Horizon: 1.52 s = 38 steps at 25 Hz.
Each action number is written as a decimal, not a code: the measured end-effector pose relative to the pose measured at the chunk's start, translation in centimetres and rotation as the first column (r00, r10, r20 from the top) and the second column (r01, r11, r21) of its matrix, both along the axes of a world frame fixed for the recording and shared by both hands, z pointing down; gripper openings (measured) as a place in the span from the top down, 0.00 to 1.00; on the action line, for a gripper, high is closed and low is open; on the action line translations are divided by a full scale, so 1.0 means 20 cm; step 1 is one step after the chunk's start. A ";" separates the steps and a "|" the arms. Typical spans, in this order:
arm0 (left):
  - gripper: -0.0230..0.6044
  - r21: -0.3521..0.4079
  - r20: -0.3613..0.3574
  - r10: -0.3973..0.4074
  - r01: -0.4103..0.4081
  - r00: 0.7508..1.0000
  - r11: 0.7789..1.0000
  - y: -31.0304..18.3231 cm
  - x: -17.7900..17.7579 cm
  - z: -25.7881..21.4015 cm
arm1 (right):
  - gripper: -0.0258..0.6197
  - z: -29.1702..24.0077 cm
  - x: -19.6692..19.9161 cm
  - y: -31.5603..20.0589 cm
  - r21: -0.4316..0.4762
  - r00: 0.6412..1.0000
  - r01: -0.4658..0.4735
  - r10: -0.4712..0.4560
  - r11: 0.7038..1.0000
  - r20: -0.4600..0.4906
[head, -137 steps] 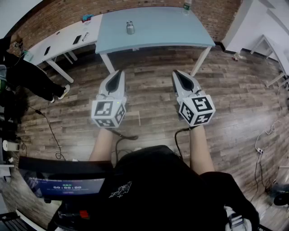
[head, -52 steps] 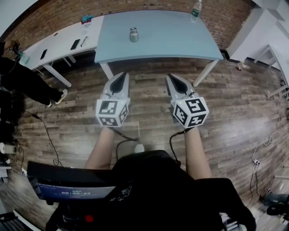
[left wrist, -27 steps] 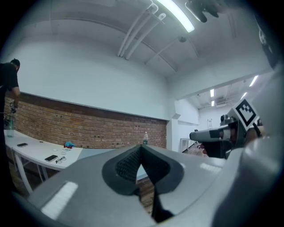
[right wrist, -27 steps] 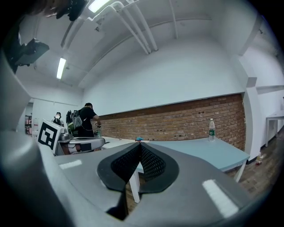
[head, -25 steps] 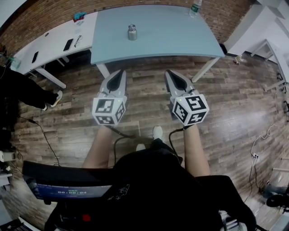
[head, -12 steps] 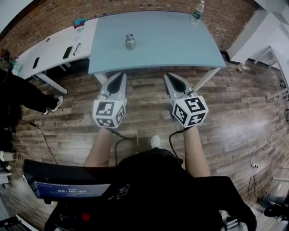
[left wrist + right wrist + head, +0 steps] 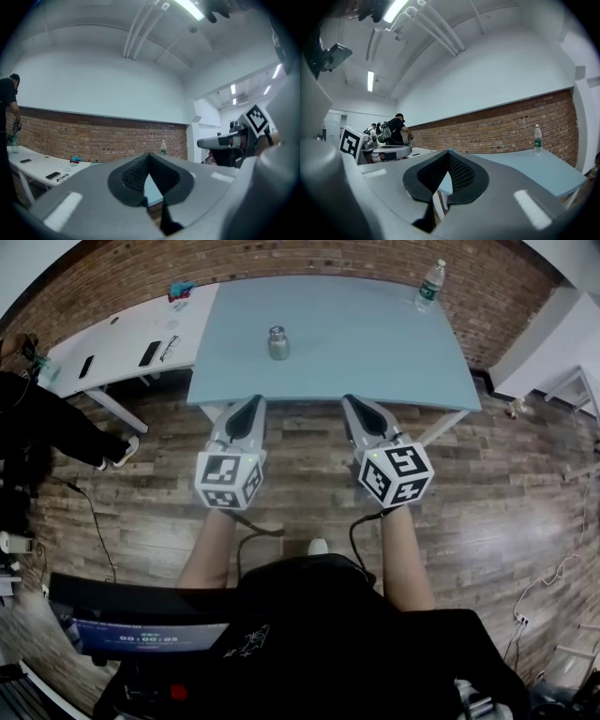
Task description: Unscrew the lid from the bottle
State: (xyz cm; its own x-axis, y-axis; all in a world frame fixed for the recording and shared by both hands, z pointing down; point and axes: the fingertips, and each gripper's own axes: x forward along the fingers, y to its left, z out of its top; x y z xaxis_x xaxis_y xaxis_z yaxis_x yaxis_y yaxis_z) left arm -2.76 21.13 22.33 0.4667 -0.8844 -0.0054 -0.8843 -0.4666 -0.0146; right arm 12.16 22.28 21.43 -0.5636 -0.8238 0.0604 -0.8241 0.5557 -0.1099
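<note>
Short of the pale blue table
Small silver metal bottle mid-table (out of reach), so left gripper and right gripper have jaws closed, empty.

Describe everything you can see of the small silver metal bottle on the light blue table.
The small silver metal bottle shows only in the head view: a squat cylinder, steel-looking, its narrower lid still on. It stands upright on the light blue table, left of the middle, with only the tabletop touching it. Finer detail is too small to tell.
</note>
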 end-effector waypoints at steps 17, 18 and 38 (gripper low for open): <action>0.96 -0.025 0.009 -0.115 0.116 0.993 0.993 -0.06 0.00 0.03 | 0.96 0.09 0.02 -0.13 -0.042 0.994 0.104 -0.104 0.994 0.015; 0.96 -0.029 0.011 -0.113 0.113 0.994 0.993 -0.06 0.01 0.04 | 0.96 0.09 0.03 -0.13 -0.045 0.995 0.104 -0.103 0.994 0.015; 0.96 -0.034 -0.008 -0.047 0.046 0.999 0.998 -0.28 0.00 0.08 | 0.96 0.14 -0.03 -0.32 -0.060 0.996 0.082 -0.084 0.995 -0.026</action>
State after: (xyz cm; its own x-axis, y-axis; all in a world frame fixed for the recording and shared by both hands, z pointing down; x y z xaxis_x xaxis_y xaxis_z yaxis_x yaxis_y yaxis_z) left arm -2.76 15.48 24.02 0.4251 -0.9049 0.0206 -0.9052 -0.4250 0.0080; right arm 11.48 15.96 24.16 -0.6271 -0.7690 0.1240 -0.7787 0.6155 -0.1215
